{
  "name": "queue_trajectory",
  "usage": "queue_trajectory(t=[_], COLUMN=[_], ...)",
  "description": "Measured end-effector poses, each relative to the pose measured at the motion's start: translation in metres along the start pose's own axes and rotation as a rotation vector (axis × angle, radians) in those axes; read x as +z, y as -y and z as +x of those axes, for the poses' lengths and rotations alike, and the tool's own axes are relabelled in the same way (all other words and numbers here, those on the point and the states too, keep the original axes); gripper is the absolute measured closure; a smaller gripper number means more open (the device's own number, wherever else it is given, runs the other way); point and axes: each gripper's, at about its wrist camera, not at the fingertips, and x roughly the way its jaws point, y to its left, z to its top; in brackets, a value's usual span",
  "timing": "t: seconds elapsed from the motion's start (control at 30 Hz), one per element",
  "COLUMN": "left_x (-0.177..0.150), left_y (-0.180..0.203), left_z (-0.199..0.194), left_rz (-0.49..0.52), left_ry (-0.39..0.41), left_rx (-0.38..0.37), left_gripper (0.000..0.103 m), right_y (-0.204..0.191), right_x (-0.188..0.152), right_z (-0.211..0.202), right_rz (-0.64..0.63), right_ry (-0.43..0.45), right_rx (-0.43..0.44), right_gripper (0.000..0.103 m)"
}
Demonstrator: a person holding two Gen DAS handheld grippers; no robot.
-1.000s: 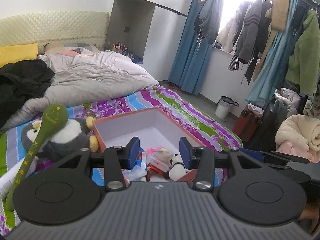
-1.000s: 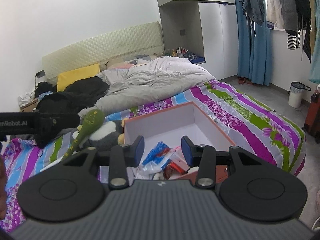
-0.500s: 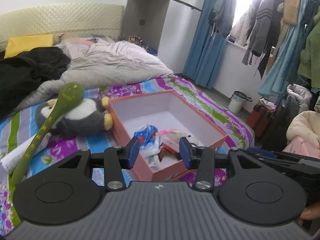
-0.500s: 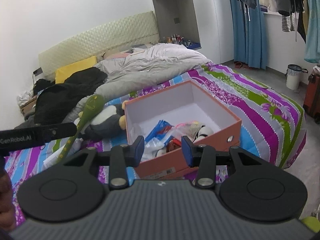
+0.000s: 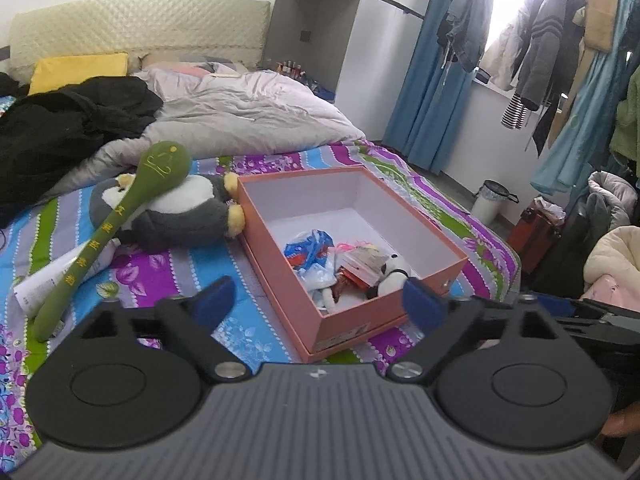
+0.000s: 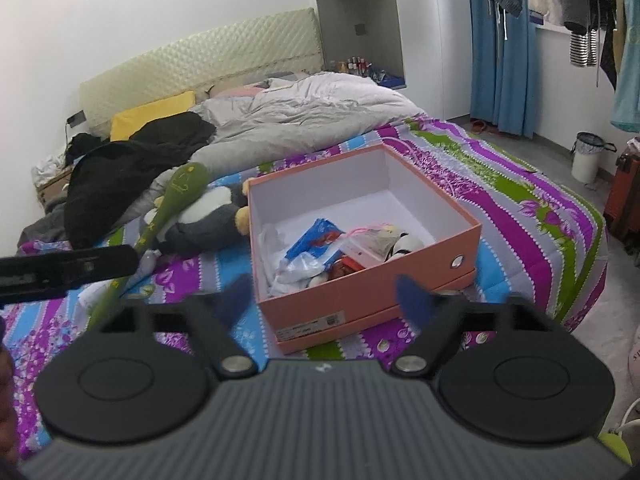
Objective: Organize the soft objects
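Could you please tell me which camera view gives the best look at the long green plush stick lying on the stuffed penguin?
The left wrist view: the green plush stick shows whole, from its round head on the stuffed penguin down to its tip. In the right wrist view the stick is partly hidden behind the left tool and the camera's own tool.

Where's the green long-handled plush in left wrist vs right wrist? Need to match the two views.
Left wrist: green plush at centre left, its head resting on the penguin plush, its handle running down-left over the bedsheet.
Right wrist: green plush at left of centre, its handle partly hidden behind the left gripper's dark body.
Shared landmark: the orange box, to the right of the plush in both views.
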Motion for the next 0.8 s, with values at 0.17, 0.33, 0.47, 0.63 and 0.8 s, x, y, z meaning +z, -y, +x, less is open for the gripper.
queue_trajectory(t=[0.17,0.33,0.47,0.63,0.8], left_x=[0.003,0.003,0.003,0.001,0.0], left_y=[-0.002,0.0,0.002,0.0,-0.002], left_z=[0.0,0.002,0.002,0.003,0.003], left_rz=[-0.001,0.011,0.02,0.021,0.016], left_ry=[-0.008,-0.02,-0.027,-0.04,-0.048], left_rx=[0.022,0.034,0.041,0.054,0.062], left_gripper=[0.001,0.0,0.0,0.0,0.0], right_y=[0.009,0.012,0.01,0.008,0.005], right_x=[0.001,0.0,0.0,0.0,0.0], right_z=[0.004,0.004,0.005,0.006,0.005], right_rz=[0.007,0.004,-0.004,-0.016,-0.023], right_ry=[-0.012,-0.016,-0.017,-0.026,-0.024], right_rx=[-0.039,-0.039,-0.025,-0.018,-0.013], right_gripper=[0.016,0.016,0.016,0.016,0.016])
